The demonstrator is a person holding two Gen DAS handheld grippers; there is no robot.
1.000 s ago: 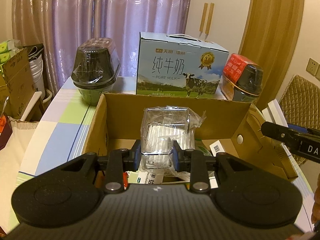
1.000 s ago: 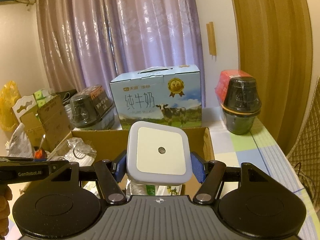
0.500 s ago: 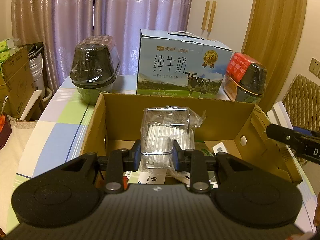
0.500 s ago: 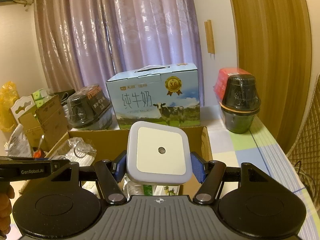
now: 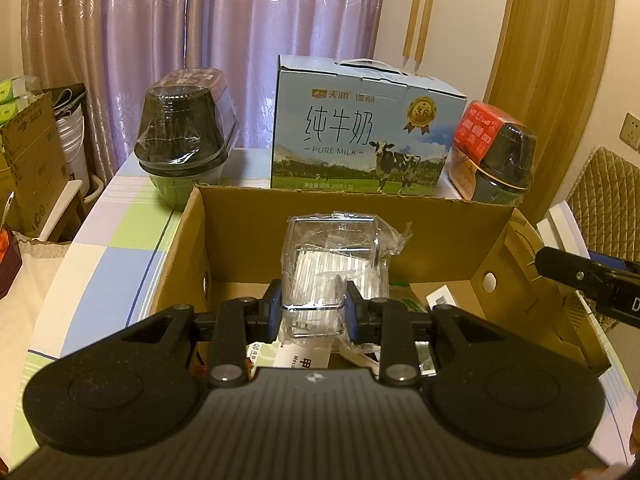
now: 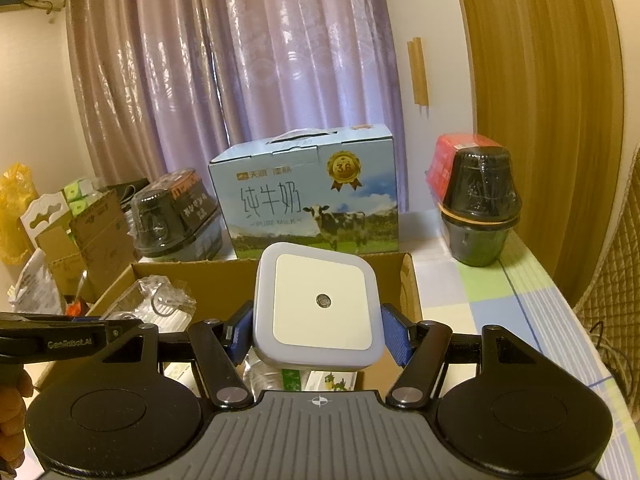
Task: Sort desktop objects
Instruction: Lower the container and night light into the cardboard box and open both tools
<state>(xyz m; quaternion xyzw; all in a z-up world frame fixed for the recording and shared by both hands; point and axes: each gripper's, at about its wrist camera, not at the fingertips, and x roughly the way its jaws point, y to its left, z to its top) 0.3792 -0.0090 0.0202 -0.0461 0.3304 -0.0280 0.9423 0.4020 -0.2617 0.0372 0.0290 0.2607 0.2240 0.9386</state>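
Cardboard box (image 5: 440, 236) sits open below as the drop spot; left gripper (image 5: 313, 306) clamps a clear packet (image 5: 334, 256), right gripper (image 6: 318, 332) clamps a white night-light (image 6: 318, 306).

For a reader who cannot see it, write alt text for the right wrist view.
The right gripper holds a square white night light above an open cardboard box on a checked table. Behind stand a blue milk carton, two black wrapped pots and purple curtains.

Cardboard box (image 5: 420, 220) floor mostly hidden behind left tool (image 5: 312, 308); milk carton (image 6: 308, 196) small print blurred.
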